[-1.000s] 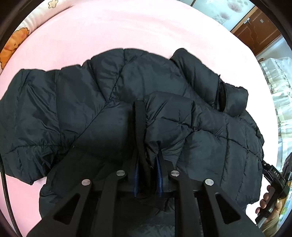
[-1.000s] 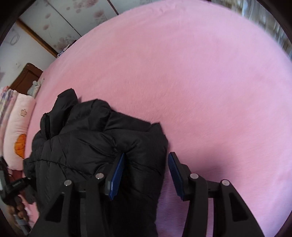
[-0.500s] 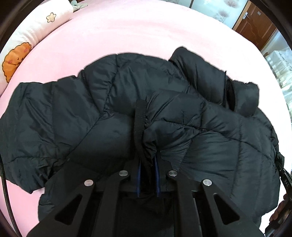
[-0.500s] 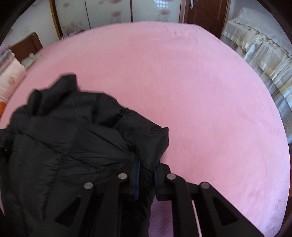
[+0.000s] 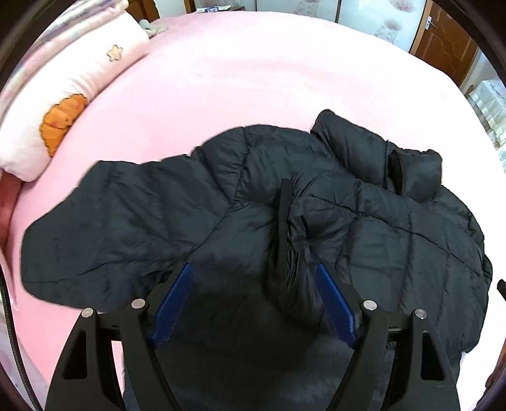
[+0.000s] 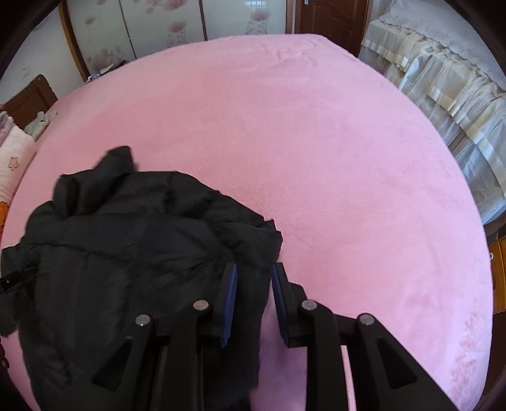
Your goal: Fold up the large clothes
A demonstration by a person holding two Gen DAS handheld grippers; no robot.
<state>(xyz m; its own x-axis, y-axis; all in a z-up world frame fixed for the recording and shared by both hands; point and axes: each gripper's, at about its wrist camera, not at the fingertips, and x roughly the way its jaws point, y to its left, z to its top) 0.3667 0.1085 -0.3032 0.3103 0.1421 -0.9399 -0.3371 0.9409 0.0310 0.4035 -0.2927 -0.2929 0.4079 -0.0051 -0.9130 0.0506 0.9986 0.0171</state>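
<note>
A black quilted puffer jacket (image 5: pixel 177 215) lies on the pink bed (image 5: pixel 253 79), one sleeve spread to the left and the collar at the upper right. My left gripper (image 5: pixel 253 272) is open wide above the jacket; a bunched cuff with a black strap (image 5: pixel 297 253) lies between its blue pads, nearer the right one. In the right wrist view the jacket (image 6: pixel 126 253) fills the lower left. My right gripper (image 6: pixel 254 268) is partly open, its blue pads straddling the jacket's right edge with a gap on each side.
A pink and white pillow (image 5: pixel 63 95) with an orange print lies at the bed's upper left. Wardrobe doors (image 6: pixel 189 28) and a wooden door stand behind the bed. A cream frilled cover (image 6: pixel 442 88) hangs at the right.
My left gripper has opened wide and let go of the jacket cuff. My right gripper closed on the jacket's edge half a second ago and has now parted a little.
</note>
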